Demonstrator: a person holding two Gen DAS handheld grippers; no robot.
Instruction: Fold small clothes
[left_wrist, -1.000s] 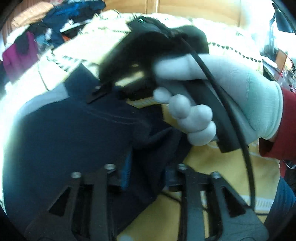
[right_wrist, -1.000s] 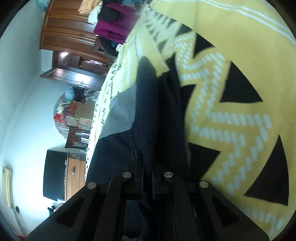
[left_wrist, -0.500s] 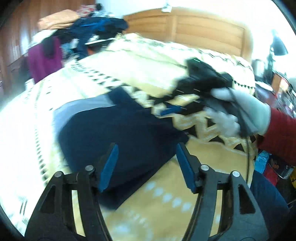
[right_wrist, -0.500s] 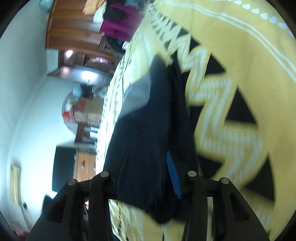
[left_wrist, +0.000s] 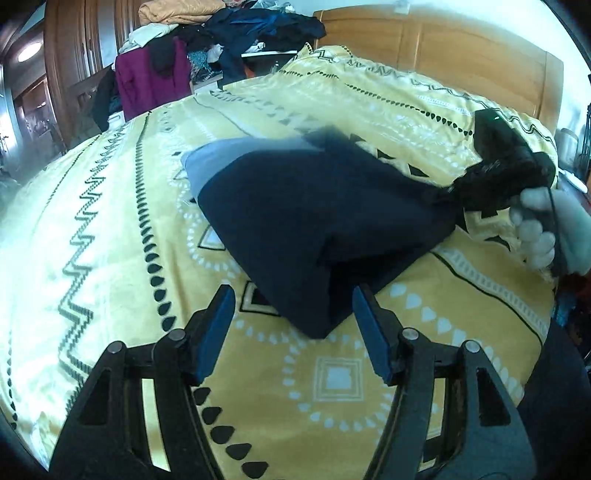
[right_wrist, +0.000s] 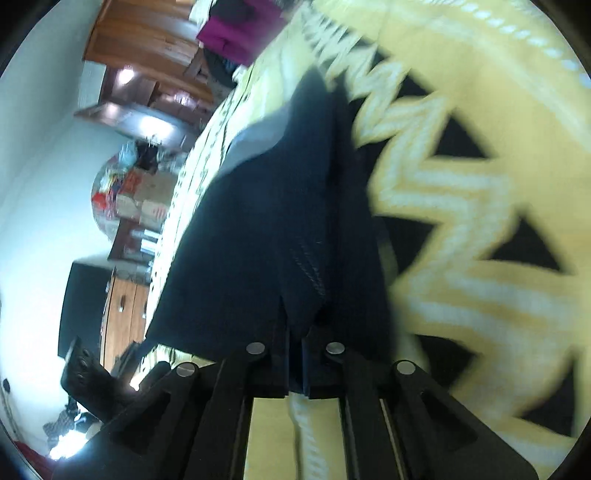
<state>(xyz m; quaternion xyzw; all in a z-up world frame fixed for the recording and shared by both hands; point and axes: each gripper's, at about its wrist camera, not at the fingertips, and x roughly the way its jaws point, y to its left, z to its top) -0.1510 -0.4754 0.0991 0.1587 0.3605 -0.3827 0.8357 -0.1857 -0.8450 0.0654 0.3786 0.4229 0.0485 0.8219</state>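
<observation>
We have the dark garment (left_wrist: 317, 225) lying folded on the yellow bed (left_wrist: 110, 229). Our right gripper (right_wrist: 294, 363) is clamped on one corner of it, pulling the cloth taut so the fold lies flat. Our left gripper (left_wrist: 293, 332) has just been opening; its jaws stand wide with nothing pressed between them, just short of the near corner, probably freed to take a fresh hold there.

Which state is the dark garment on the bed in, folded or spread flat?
Folded: the dark garment lies doubled in layers on the yellow blanket, one corner pinched by the right gripper.
</observation>
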